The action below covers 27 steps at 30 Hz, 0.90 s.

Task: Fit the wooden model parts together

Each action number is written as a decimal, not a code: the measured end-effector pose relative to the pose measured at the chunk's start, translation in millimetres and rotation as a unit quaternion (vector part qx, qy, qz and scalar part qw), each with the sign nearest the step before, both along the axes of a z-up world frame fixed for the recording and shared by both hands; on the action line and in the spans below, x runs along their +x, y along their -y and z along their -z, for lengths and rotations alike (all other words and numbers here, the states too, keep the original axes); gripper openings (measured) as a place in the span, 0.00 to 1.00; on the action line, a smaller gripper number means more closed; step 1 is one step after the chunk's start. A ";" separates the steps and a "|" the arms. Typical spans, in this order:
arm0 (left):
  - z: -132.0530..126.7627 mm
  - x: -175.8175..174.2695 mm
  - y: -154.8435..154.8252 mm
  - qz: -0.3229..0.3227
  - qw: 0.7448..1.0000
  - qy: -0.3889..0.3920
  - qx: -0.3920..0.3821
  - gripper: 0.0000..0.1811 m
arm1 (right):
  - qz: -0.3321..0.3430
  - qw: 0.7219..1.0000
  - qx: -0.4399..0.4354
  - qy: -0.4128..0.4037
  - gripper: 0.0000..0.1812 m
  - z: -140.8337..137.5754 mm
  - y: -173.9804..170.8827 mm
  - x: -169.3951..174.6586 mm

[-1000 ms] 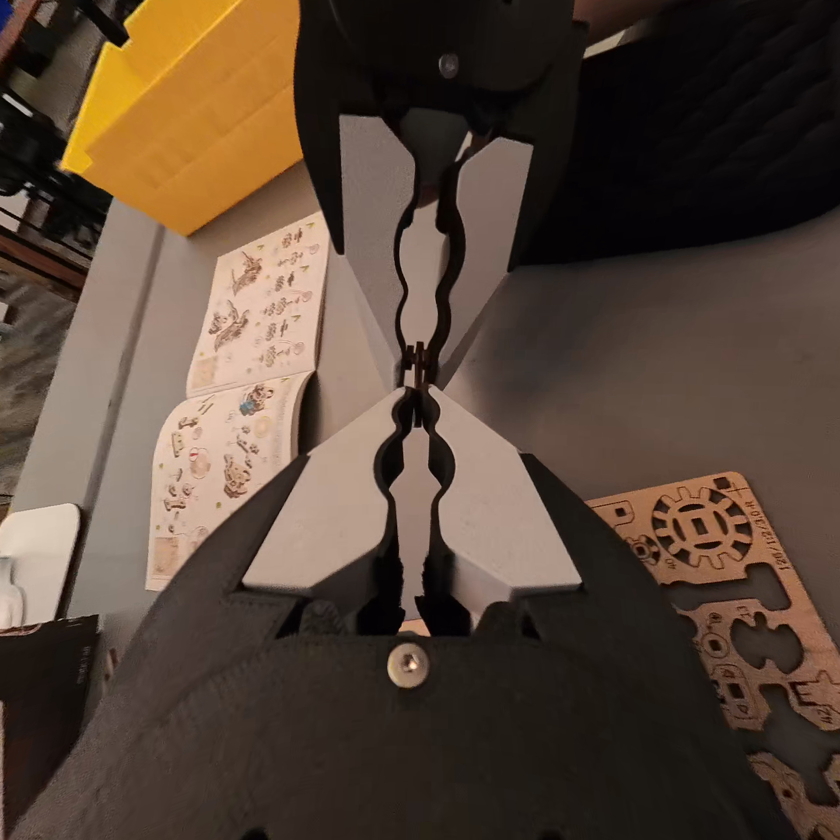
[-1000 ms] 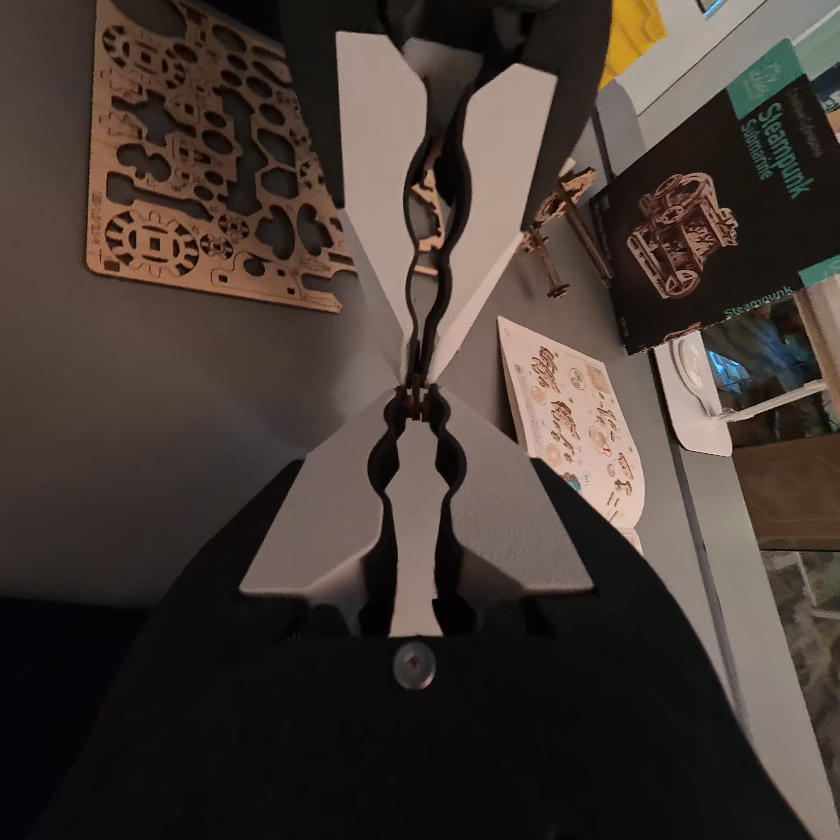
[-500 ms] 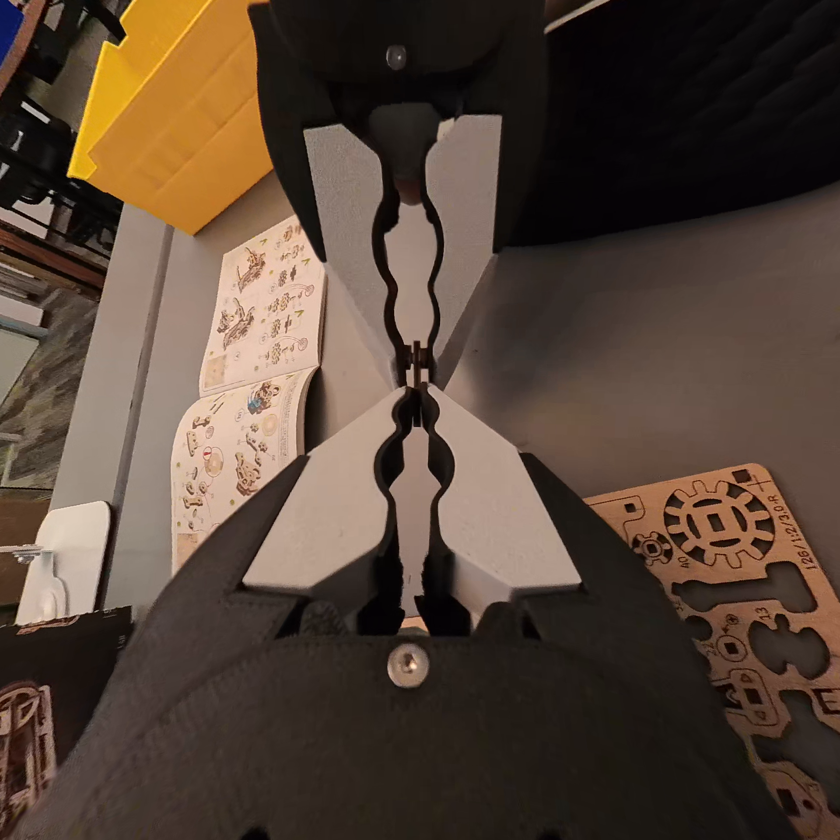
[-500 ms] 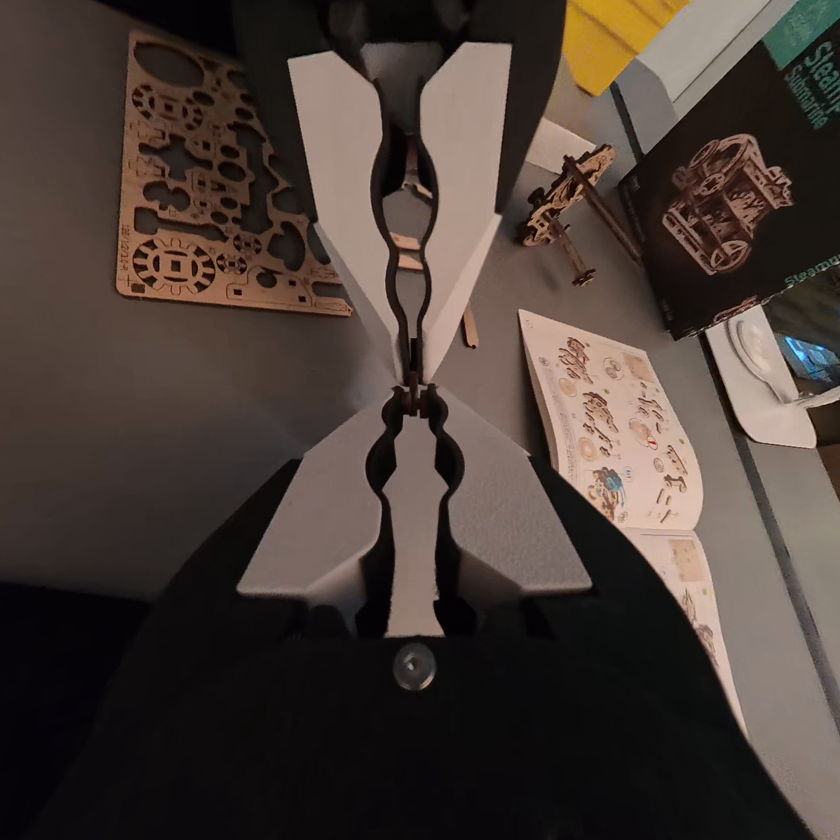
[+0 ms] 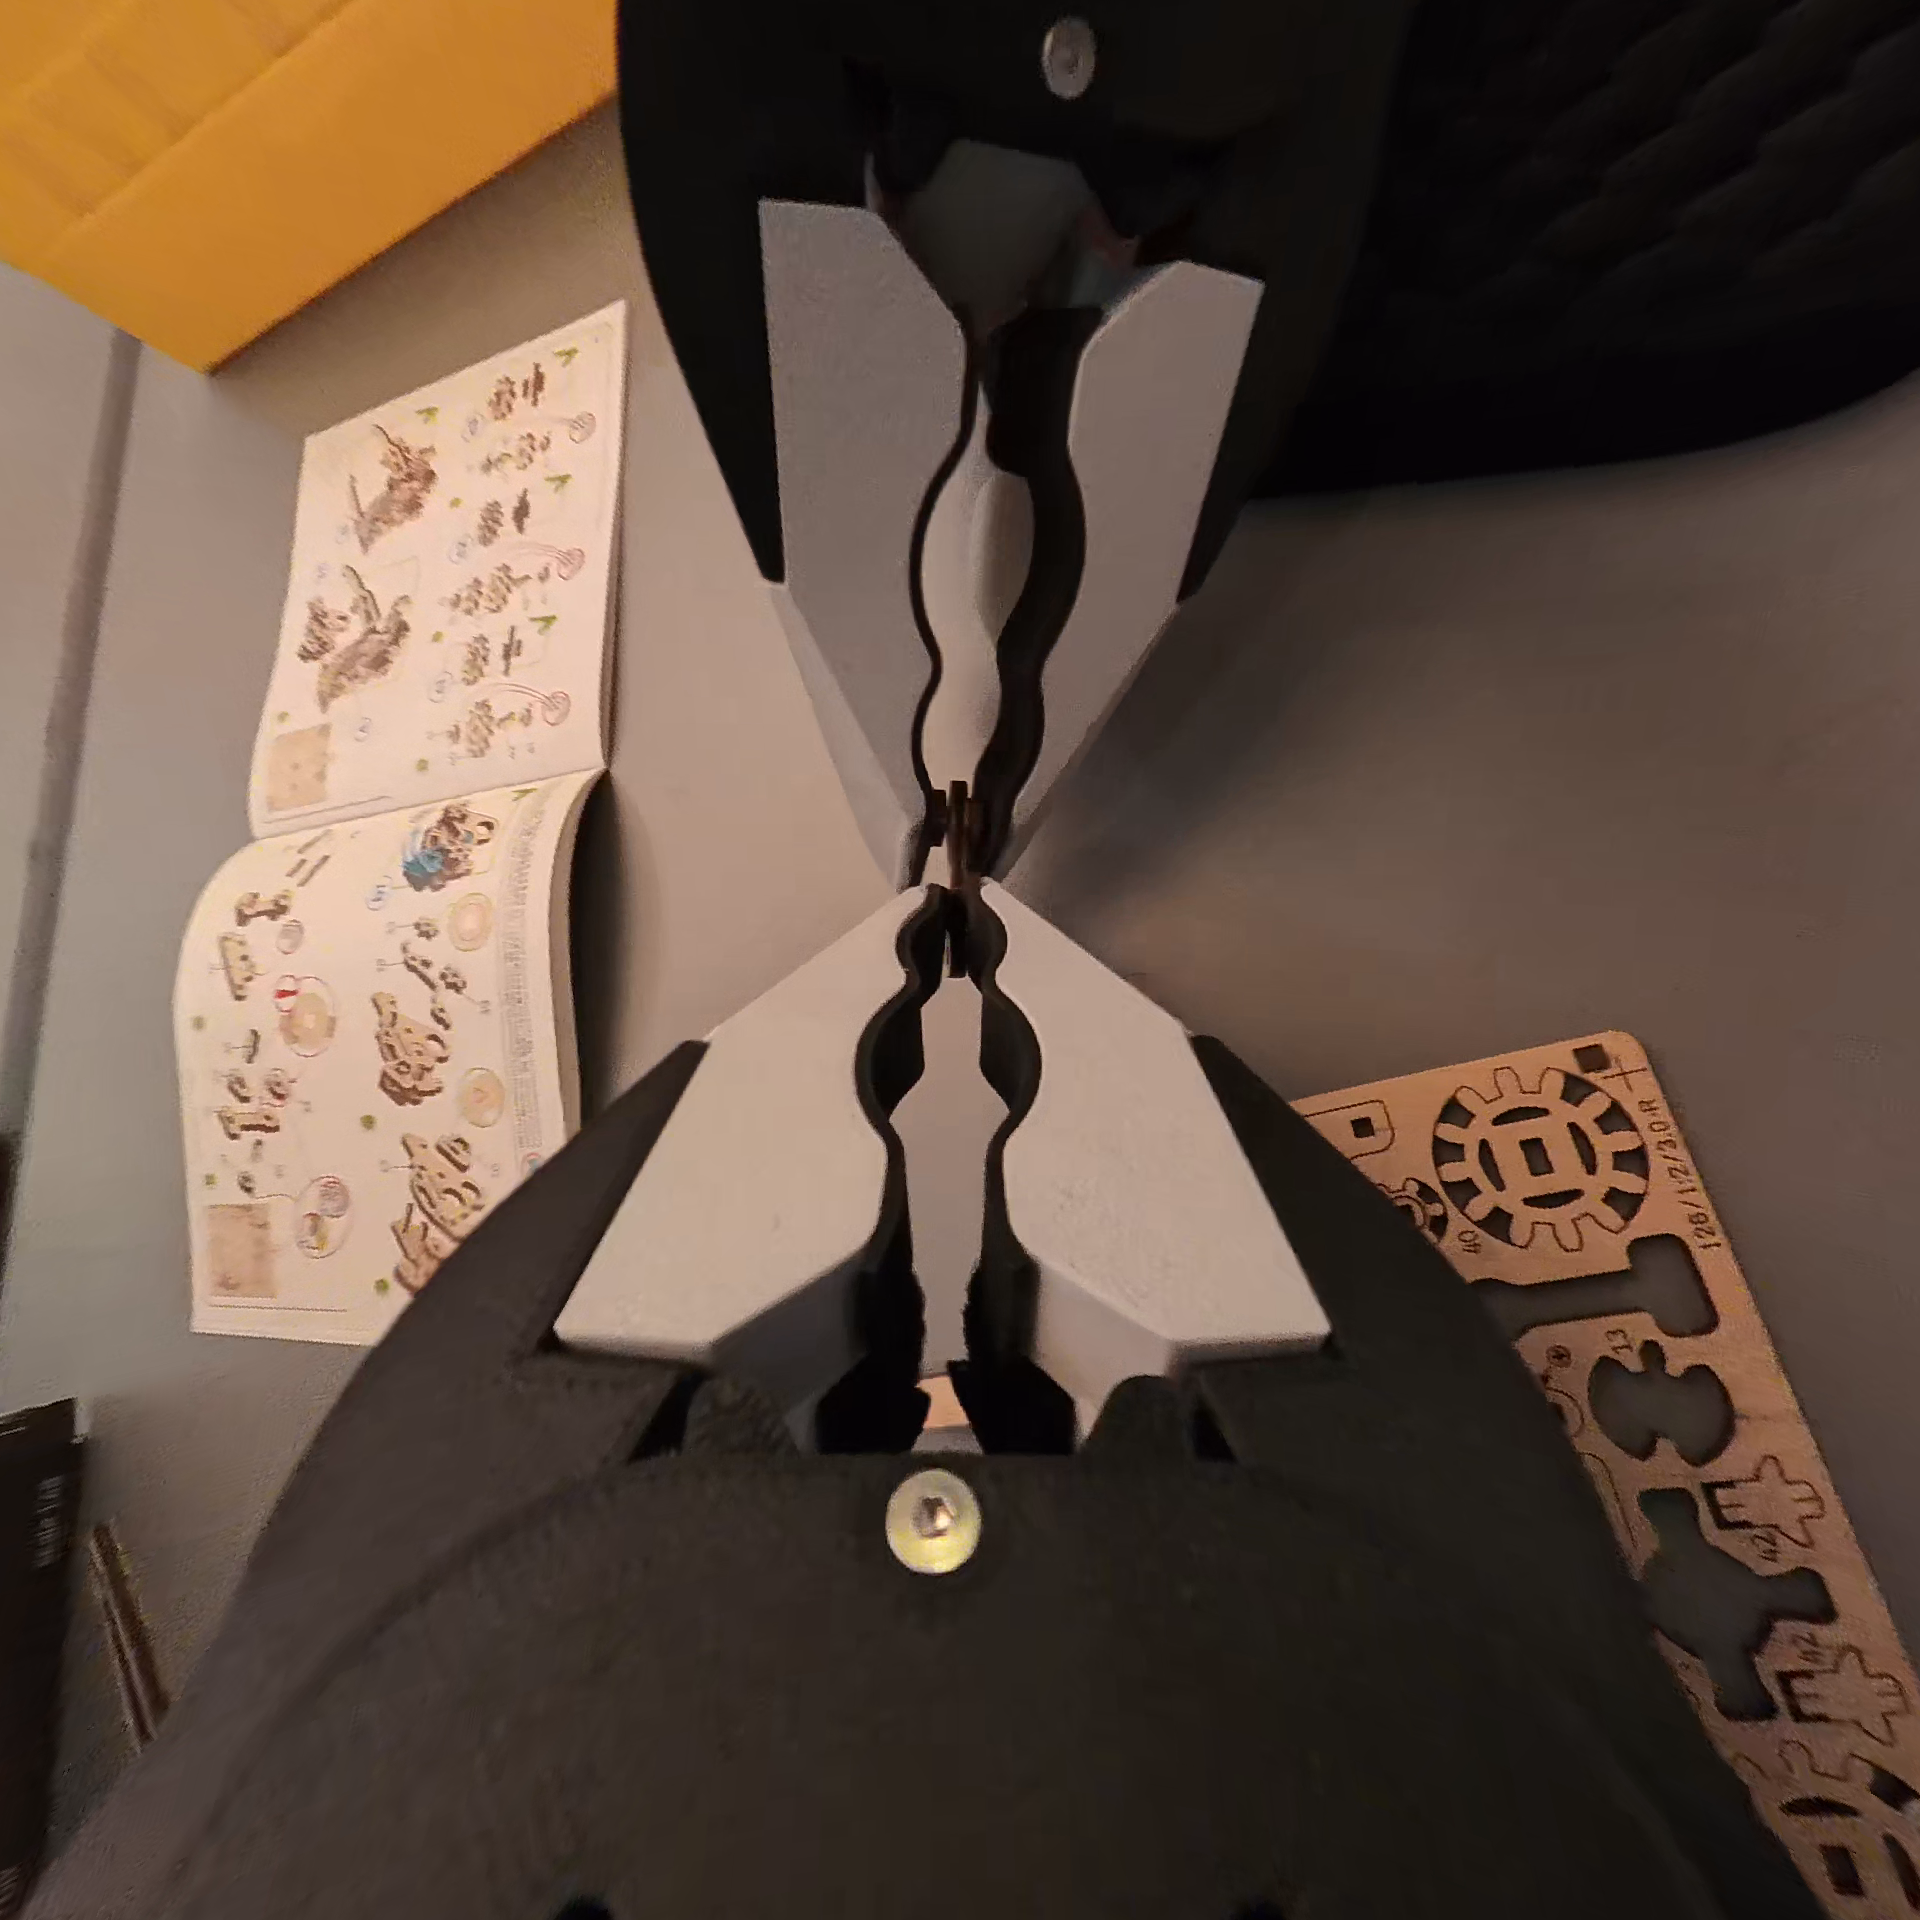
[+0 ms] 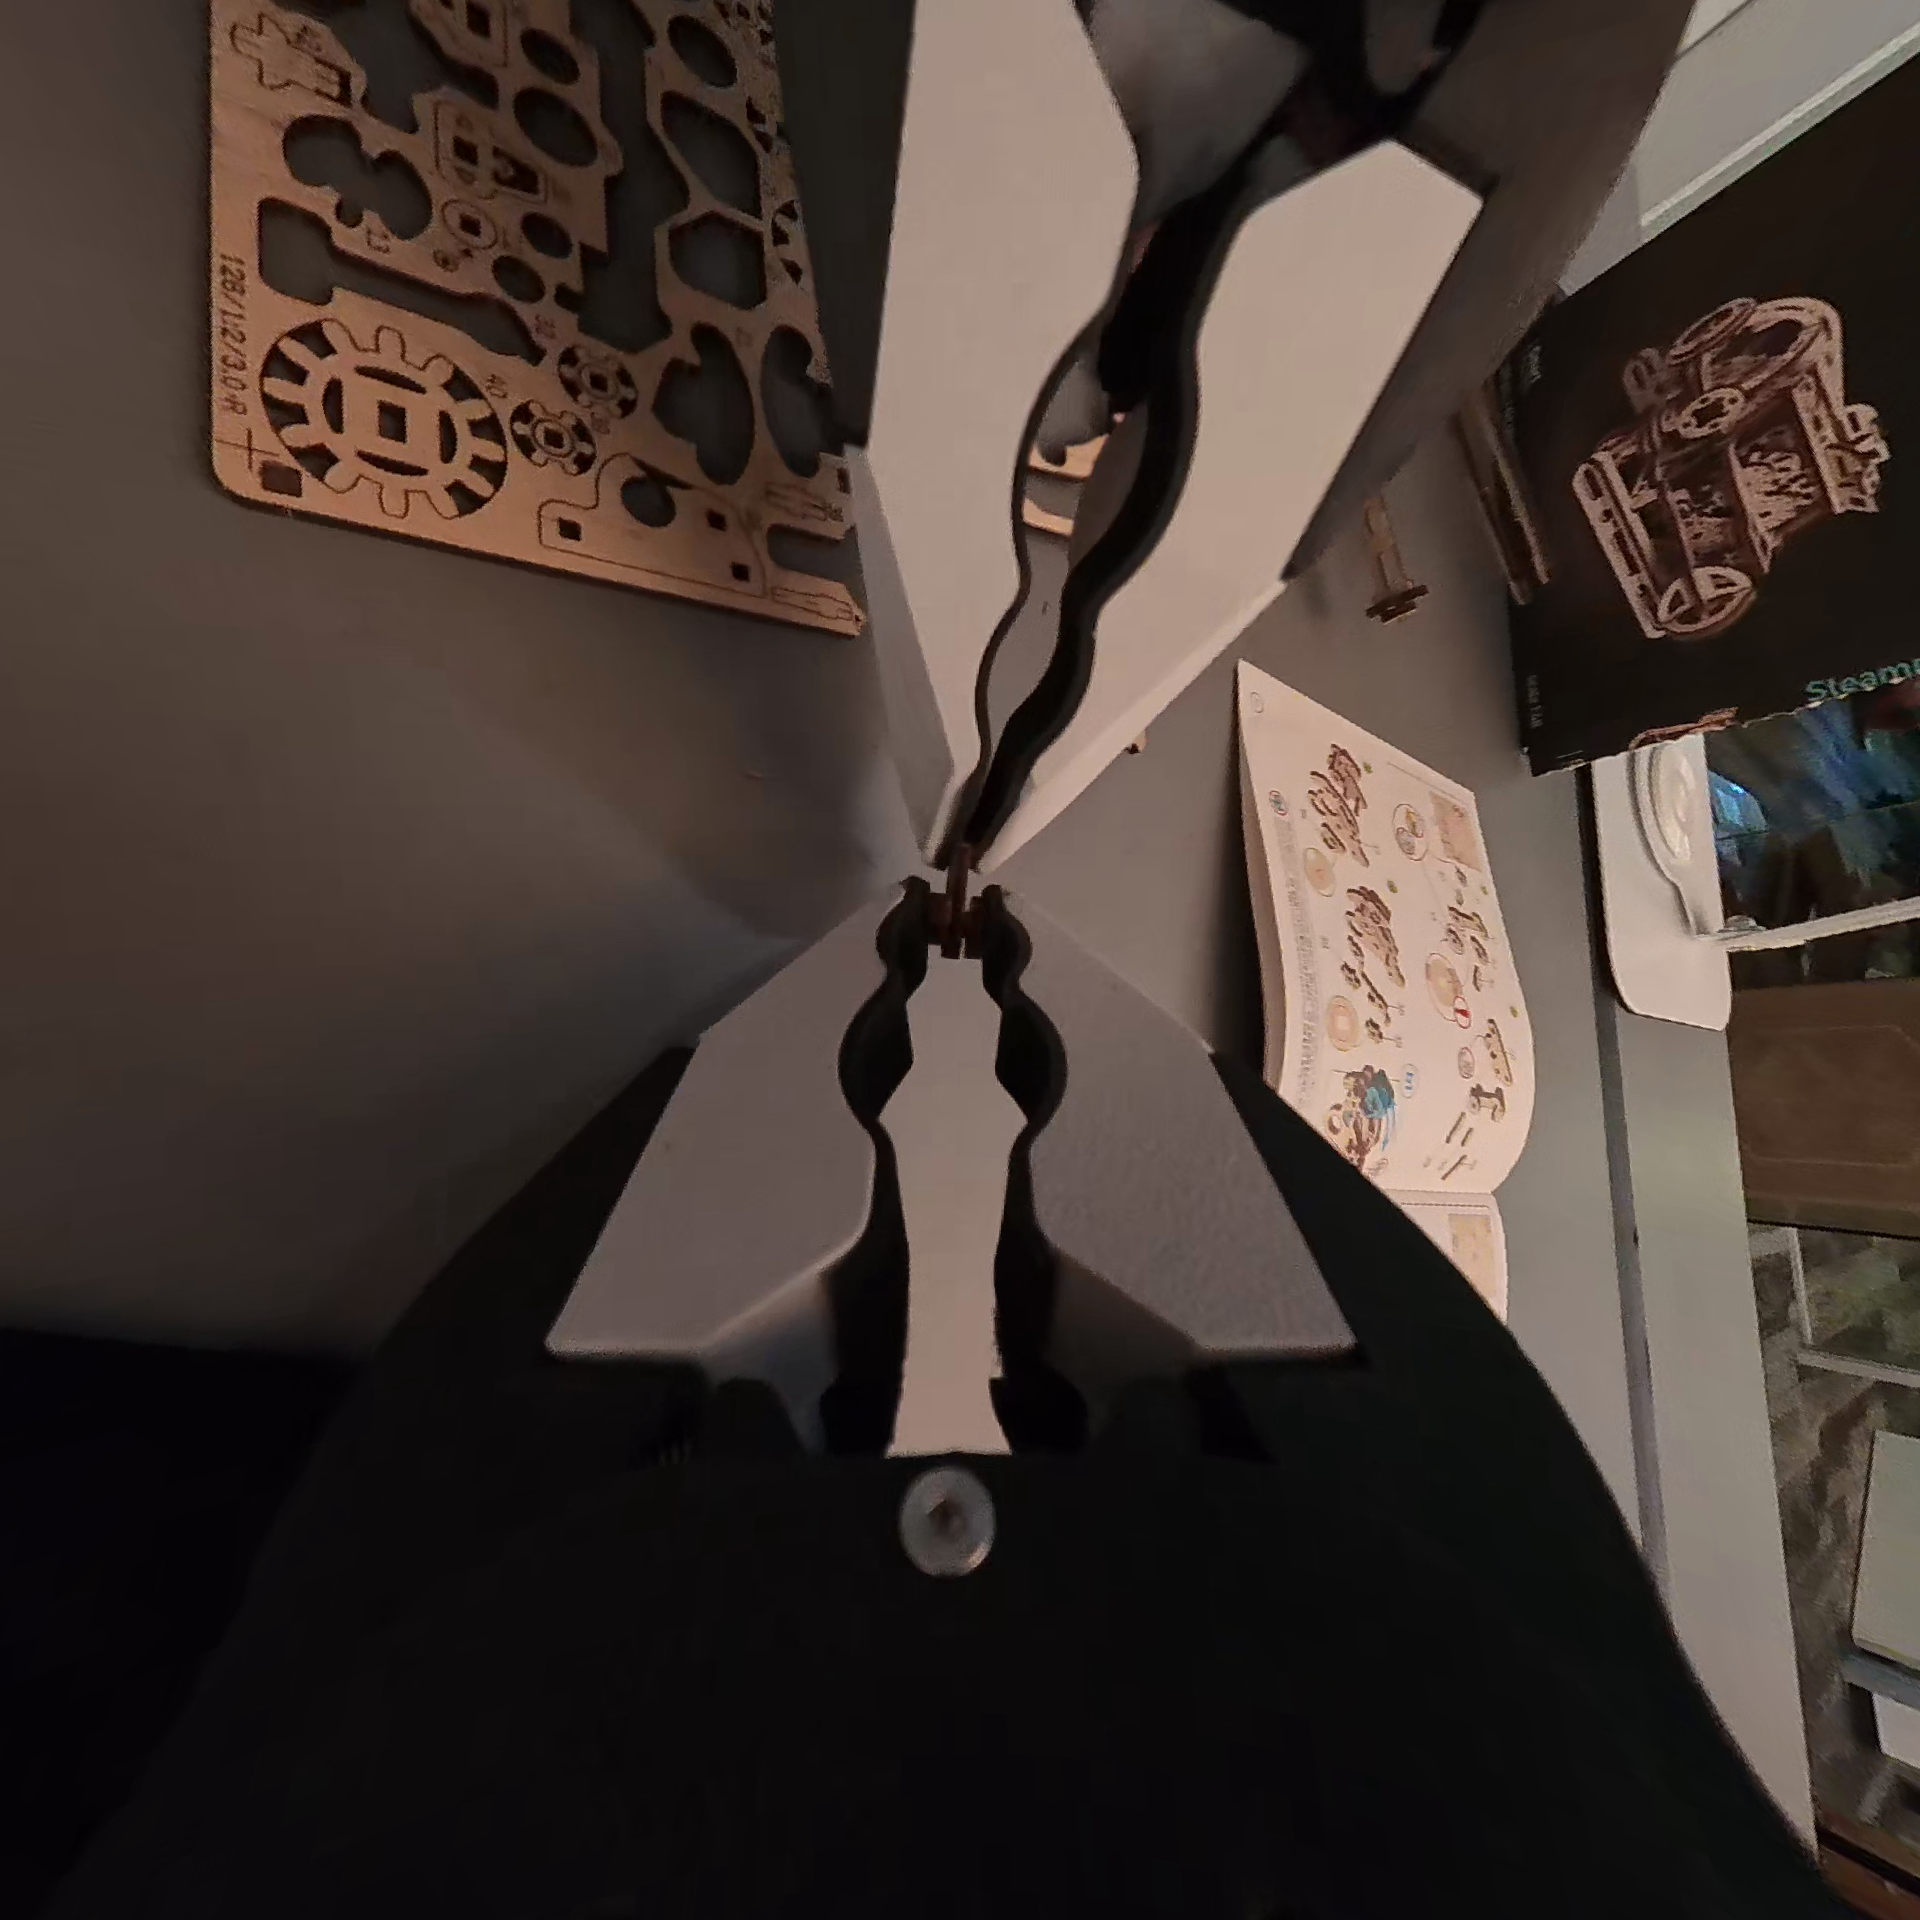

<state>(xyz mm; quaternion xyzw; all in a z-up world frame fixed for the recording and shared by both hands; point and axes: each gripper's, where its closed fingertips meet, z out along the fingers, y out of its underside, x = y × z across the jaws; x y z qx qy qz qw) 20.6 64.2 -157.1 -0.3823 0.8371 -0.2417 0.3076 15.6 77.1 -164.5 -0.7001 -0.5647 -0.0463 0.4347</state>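
Clearly both grippers met tip to tip above the grey desk. The left gripper had its fingers pinched nearly closed on a thin wooden piece; the right gripper pinched a small wooden part likewise. Judging by this, the fit wanted the two parts kept square and pressed straight together, slowly, since a twist could snap such thin wood.

Black gripper bodies, grey jaws (silver screws)
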 end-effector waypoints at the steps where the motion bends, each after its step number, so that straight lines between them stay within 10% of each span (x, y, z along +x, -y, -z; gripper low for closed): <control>1: 0.4 0.0 -0.5 -0.001 1.000 -0.003 -0.003 0.00 | -0.002 1.000 0.004 0.003 0.04 0.2 -0.7 0.1; 27: -22.3 2.6 -7.2 0.020 0.996 0.086 0.032 0.00 | -0.006 0.988 0.004 -0.153 0.04 -24.1 -8.6 1.1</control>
